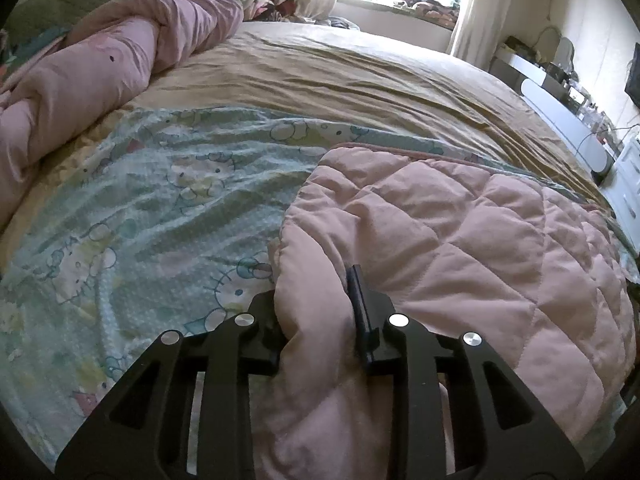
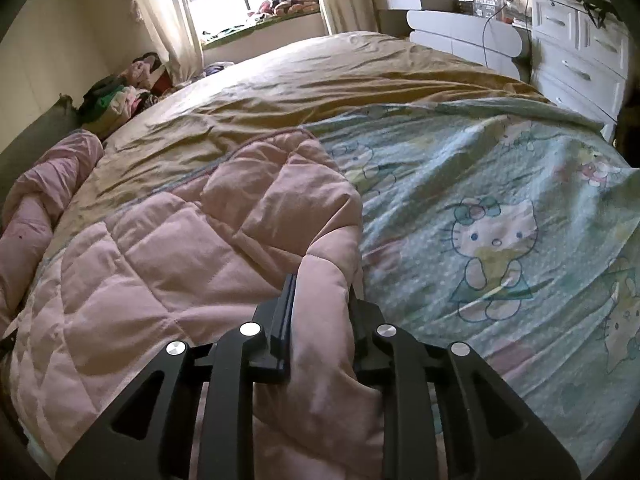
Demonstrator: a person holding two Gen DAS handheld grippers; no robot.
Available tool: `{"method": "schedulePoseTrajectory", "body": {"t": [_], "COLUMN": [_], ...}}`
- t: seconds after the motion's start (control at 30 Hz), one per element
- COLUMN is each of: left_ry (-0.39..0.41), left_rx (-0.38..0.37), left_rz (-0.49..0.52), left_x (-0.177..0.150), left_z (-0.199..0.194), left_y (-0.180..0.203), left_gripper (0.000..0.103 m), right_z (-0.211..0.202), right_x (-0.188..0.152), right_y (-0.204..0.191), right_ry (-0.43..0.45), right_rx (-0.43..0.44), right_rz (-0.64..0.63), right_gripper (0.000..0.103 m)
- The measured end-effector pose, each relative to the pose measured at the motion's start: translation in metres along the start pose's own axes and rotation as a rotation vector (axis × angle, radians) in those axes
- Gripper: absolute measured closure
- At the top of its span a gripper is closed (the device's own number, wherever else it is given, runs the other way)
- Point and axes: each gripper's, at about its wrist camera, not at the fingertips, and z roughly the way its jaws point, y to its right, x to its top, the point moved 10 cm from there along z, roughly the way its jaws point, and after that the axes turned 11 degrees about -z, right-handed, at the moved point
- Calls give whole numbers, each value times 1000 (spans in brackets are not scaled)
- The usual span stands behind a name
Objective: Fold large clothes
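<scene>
A pink quilted blanket (image 1: pixel 440 240) lies folded over a teal cartoon-print cover (image 1: pixel 160 200) spread on the bed. My left gripper (image 1: pixel 316 284) is shut on a bunched fold of the pink blanket at its left edge; the fabric hides the left finger. In the right wrist view the same pink blanket (image 2: pixel 160 248) fills the left side and the teal print cover (image 2: pixel 496 240) the right. My right gripper (image 2: pixel 320 286) is shut on a thick fold at the pink blanket's right edge, with both fingers pressing its sides.
A tan bedsheet (image 1: pixel 340 72) covers the far half of the bed. A rolled pink duvet (image 1: pixel 100 80) lies along the left side. Loose clothes (image 2: pixel 124 96) are piled near the window. White drawers (image 2: pixel 580 52) and a white desk (image 2: pixel 460 28) stand beside the bed.
</scene>
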Motion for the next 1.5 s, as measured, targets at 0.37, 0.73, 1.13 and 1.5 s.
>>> {"method": "schedulePoseTrajectory", "body": {"t": [0.37, 0.73, 1.13, 1.5], "left_ry": [17, 76, 70, -115], "left_rx": [15, 14, 9, -73], "left_rz": [-15, -36, -73, -317], "left_x": [-6, -19, -51, -89], "left_z": [-18, -80, -117, -76], "left_y": [-4, -7, -16, -59], "left_gripper": [64, 9, 9, 9], "right_z": [-16, -95, -158, -119], "right_x": [-13, -32, -60, -103], "right_y": [4, 16, -3, 10], "right_ry": [-35, 50, 95, -34], "right_rx": [-111, 4, 101, 174], "right_rz": [-72, 21, 10, 205], "right_gripper": [44, 10, 9, 9]}}
